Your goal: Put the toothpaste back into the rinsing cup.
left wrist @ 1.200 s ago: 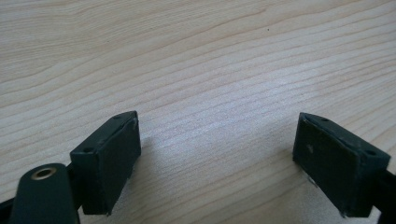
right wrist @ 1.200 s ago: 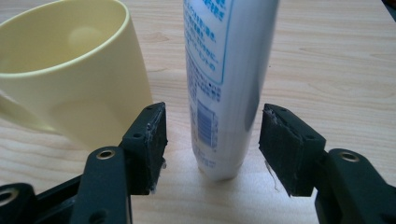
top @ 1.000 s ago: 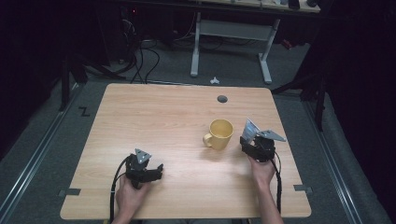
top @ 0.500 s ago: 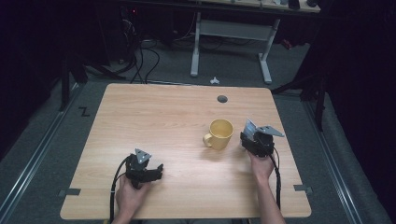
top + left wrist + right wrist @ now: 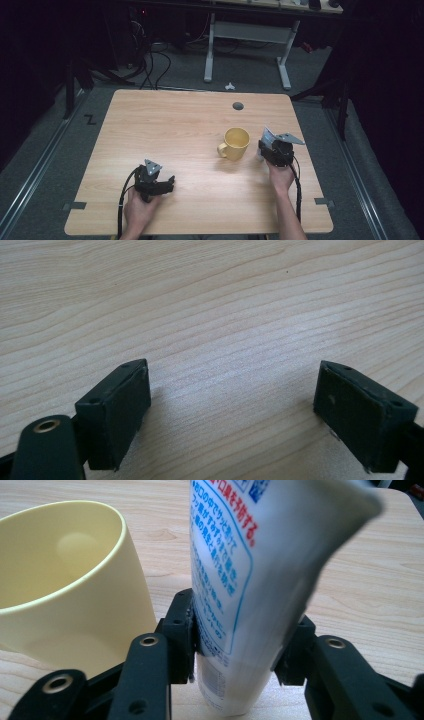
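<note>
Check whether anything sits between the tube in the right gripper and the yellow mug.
Nothing visible does. The tube, clamped in the right gripper, stands right beside the mug, with bare table around them.

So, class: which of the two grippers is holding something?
The right gripper, beside the yellow mug, is shut on a white tube. The left gripper is open over bare table.

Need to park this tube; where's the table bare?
Bare wood runs from the mug to the table's left edge, beyond the open left gripper. It is crowded only where the right gripper holds the tube beside the mug.
</note>
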`<action>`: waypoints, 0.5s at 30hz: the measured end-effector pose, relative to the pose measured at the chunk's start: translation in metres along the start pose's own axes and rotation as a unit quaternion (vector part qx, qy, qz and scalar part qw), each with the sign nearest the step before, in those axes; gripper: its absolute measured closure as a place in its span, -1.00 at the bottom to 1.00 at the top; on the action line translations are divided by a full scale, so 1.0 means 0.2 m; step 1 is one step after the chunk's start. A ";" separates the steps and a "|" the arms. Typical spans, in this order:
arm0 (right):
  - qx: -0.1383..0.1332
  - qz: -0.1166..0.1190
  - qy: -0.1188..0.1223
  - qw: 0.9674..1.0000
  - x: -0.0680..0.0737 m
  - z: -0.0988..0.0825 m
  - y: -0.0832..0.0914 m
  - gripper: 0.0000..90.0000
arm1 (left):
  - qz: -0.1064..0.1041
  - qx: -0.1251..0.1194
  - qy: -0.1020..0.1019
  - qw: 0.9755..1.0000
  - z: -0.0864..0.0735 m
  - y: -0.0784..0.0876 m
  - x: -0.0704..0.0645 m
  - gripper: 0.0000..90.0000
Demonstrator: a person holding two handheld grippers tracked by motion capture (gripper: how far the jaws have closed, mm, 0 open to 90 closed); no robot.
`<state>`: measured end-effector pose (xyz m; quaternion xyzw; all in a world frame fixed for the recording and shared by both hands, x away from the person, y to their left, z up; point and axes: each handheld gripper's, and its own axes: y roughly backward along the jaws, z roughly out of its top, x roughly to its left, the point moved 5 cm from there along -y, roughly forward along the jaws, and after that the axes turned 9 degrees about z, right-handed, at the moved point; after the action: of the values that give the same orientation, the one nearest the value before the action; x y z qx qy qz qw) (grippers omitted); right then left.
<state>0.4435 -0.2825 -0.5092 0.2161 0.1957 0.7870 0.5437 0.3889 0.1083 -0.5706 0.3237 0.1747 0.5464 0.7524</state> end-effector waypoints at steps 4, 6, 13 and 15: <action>-0.003 -0.005 0.006 1.000 0.00 0.00 0.00 0.41 | 0.000 0.000 0.000 1.000 0.00 0.00 0.00 -0.66; -0.008 -0.003 0.004 1.000 0.00 -0.01 0.01 0.42 | 0.000 0.000 0.000 1.000 0.00 0.00 0.00 -0.66; -0.012 0.018 -0.004 1.000 0.00 -0.01 0.04 0.43 | -0.001 0.000 0.000 1.000 0.00 0.00 0.00 -0.66; -0.012 0.023 -0.002 1.000 0.01 -0.01 0.05 0.43 | -0.001 0.000 0.000 1.000 0.00 0.00 0.00 -0.66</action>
<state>0.4346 -0.2844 -0.5048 0.2157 0.1799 0.8014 0.5281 0.3889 0.1082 -0.5706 0.3237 0.1746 0.5459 0.7528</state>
